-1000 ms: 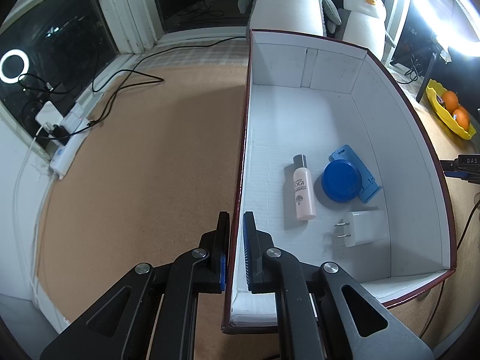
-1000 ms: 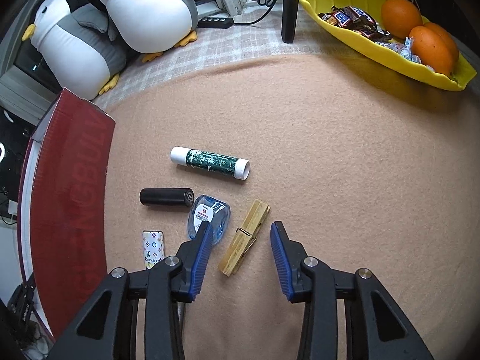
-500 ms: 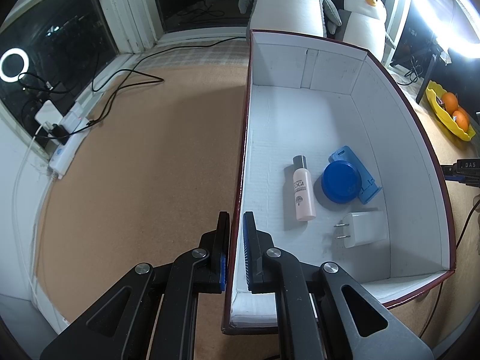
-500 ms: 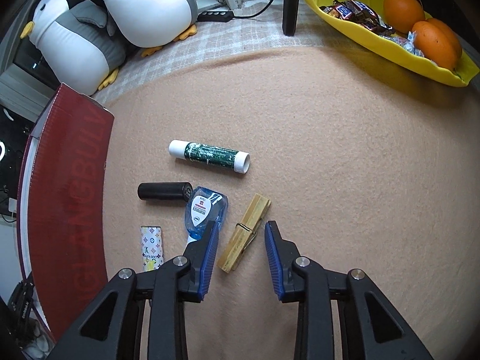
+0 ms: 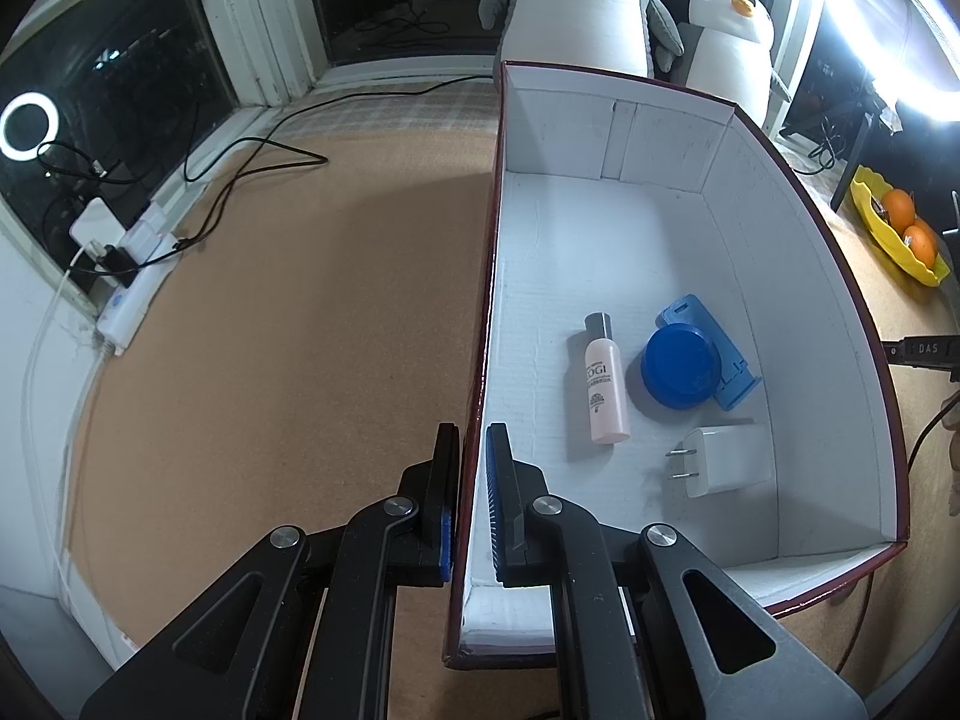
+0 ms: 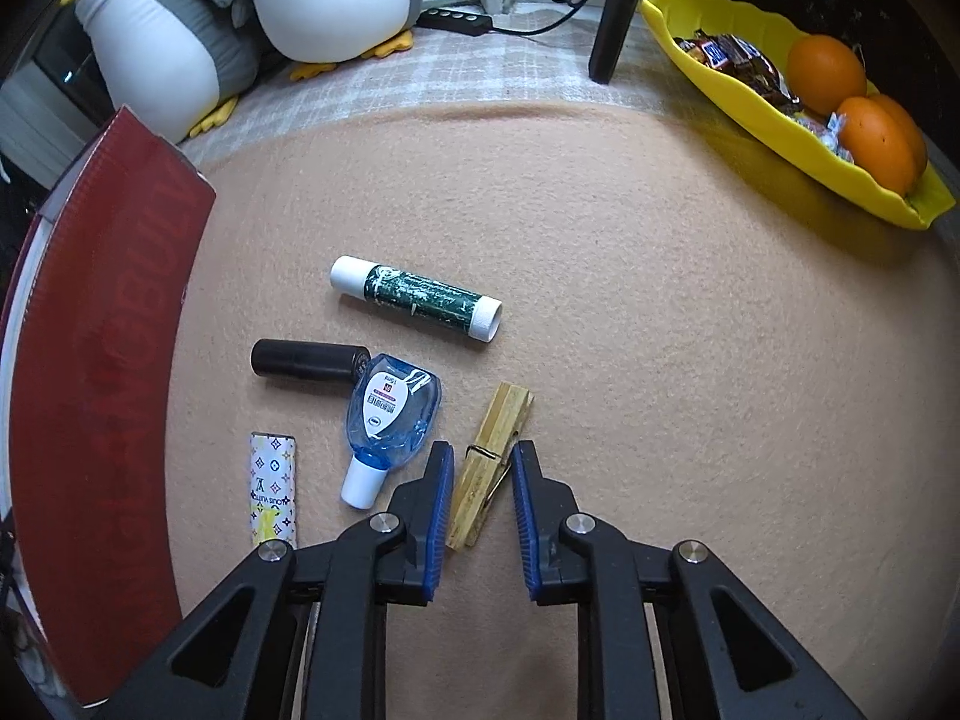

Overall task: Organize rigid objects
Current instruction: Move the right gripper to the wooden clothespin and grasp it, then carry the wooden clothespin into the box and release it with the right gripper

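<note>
Clothespin (image 6: 489, 465) between closing jaws, left pad touching.

wooden clothespin (image 6: 489, 463) flat on tan mat, between jaws | glue stick (image 6: 415, 297), black tube (image 6: 307, 359), blue bottle (image 6: 390, 421), patterned tube (image 6: 273, 487) lying nearby | red box (image 5: 798, 252) holds bottle (image 5: 603, 381), blue lid (image 5: 678, 373), charger (image 5: 723, 461)

Two handheld grippers, left gripper (image 5: 474, 504) and right gripper (image 6: 480, 516), identical in build: matte black angular linkage arms with triangular cut-outs, round silver pivot screws at each joint, and flat black fingers (image 6: 543, 516) faced inside with ribbed blue pads (image 5: 493, 504).
</note>
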